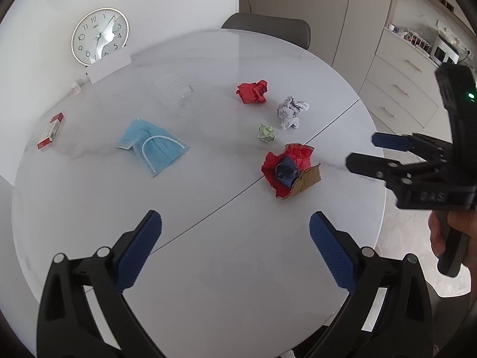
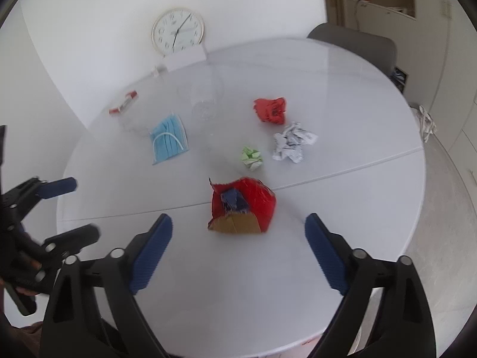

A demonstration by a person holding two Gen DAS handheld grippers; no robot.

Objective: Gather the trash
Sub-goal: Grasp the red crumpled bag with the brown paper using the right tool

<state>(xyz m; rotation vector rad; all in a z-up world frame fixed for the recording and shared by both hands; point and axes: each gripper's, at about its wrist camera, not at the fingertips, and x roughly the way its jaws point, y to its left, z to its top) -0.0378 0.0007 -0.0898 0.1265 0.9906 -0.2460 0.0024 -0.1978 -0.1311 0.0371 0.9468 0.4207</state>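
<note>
Hovering above the near edge of the round white bench [image 1: 208, 268], the left tongs [image 1: 235, 247] stand spread with nothing between them. The right tongs [image 2: 238, 247] are spread too, empty, over the bench just short of a torn red carton with a cardboard flap [image 2: 241, 208]. Beyond it lie a small green paper wad [image 2: 252, 157], a crumpled white sheet [image 2: 292, 146] and a red paper ball [image 2: 271, 110]. Further left rest a blue face mask [image 1: 153, 146], a clear cup on its side [image 1: 176, 95] and a red-and-white pack [image 1: 50, 130]. A clock [image 1: 100, 35] leans at the wall.

Scattered trash [image 1: 290, 171] on round table [image 1: 208, 238]
</note>
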